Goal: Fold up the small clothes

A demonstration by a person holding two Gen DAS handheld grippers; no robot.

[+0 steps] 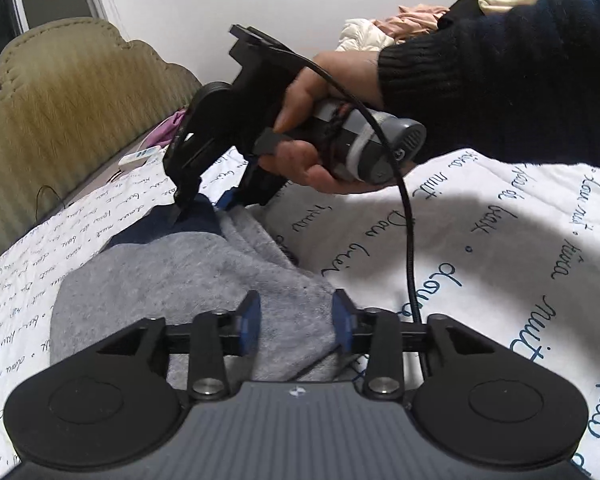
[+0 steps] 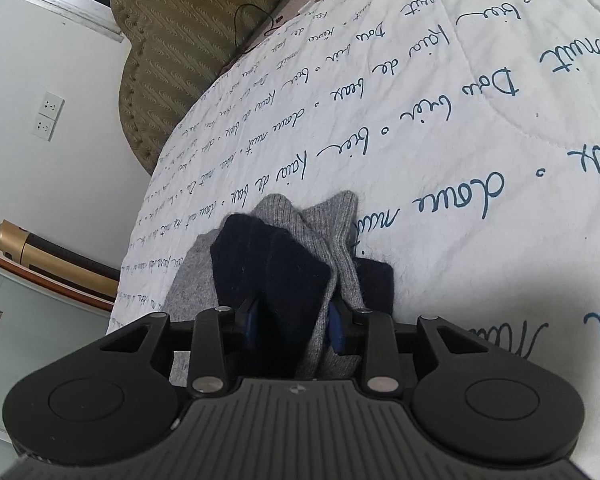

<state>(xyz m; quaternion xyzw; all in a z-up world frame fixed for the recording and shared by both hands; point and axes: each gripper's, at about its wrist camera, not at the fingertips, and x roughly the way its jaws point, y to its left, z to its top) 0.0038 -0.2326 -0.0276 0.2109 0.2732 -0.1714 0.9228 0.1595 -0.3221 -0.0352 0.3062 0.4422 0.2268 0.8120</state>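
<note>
A small grey and navy knitted garment [image 1: 172, 272] lies on the white quilt [image 1: 480, 232]. My left gripper [image 1: 296, 322] is open, its blue pads on either side of the grey fabric's near end. My right gripper [image 1: 204, 204], held by a hand, is down on the garment's far navy end. In the right wrist view the right gripper [image 2: 294, 322] is shut on the navy and grey fabric [image 2: 276, 264], which bunches up between its fingers.
A green padded headboard [image 1: 60, 112] stands at the left. A pile of clothes [image 1: 396, 28] lies at the far end of the bed. A remote [image 1: 138, 157] lies by the headboard. A cable [image 1: 404, 220] hangs from the right gripper.
</note>
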